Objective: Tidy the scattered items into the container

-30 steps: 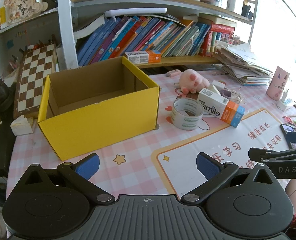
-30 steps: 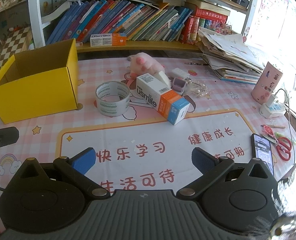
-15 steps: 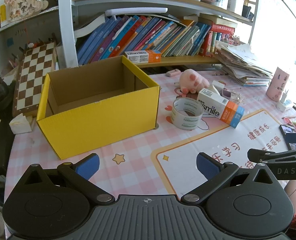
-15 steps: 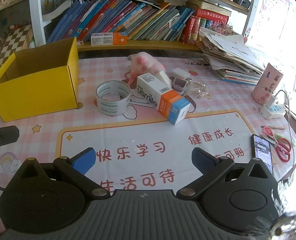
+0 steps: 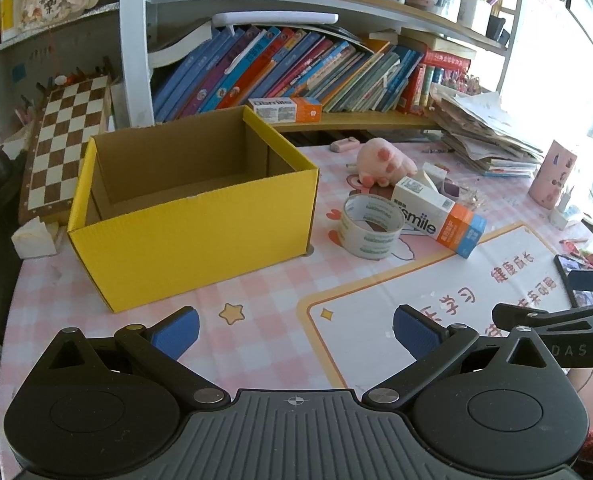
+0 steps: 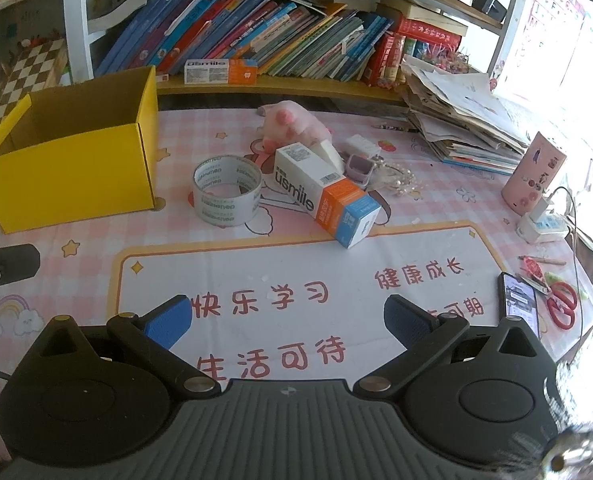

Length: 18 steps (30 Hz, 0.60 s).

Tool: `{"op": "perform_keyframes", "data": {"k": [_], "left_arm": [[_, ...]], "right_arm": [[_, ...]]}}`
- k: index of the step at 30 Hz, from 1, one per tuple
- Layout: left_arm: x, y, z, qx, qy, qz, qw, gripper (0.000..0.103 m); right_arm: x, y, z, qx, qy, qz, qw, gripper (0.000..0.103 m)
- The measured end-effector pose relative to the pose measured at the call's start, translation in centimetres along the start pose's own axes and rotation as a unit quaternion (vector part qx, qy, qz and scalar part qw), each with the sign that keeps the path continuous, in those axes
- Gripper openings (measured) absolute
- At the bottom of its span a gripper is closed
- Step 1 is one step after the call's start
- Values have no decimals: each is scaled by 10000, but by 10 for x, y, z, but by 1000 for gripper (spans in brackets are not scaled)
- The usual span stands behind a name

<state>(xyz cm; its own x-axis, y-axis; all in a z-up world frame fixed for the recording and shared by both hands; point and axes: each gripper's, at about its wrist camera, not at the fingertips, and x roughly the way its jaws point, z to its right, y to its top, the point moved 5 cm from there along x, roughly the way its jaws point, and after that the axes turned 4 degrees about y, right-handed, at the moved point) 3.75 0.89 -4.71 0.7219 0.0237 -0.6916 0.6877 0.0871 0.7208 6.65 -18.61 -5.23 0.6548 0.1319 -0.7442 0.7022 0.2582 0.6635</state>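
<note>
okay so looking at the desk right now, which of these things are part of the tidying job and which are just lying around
Part of the job:
yellow box, the container
tape roll
usmile carton
pink plush toy
left tongs and right tongs, both open, holding nothing

Probably just lying about:
phone
red scissors
pink cup
paper pile
shelved books
chessboard

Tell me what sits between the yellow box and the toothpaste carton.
A tape roll lies flat between the yellow box and toothpaste carton, clearest in the right wrist view.
</note>
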Motion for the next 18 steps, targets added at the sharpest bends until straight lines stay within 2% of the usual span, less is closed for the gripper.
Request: {"op": "perform_keyframes", "data": {"k": [10,18], "left_arm": [[8,-2,4,8,-148,-110,9998,103],[13,3,8,-121,23,-156,9998,103]], "right_arm": [[6,-2,-2,-121,65,-156,9998,103],[18,7,2,-293,274,-180,9990,103]]}}
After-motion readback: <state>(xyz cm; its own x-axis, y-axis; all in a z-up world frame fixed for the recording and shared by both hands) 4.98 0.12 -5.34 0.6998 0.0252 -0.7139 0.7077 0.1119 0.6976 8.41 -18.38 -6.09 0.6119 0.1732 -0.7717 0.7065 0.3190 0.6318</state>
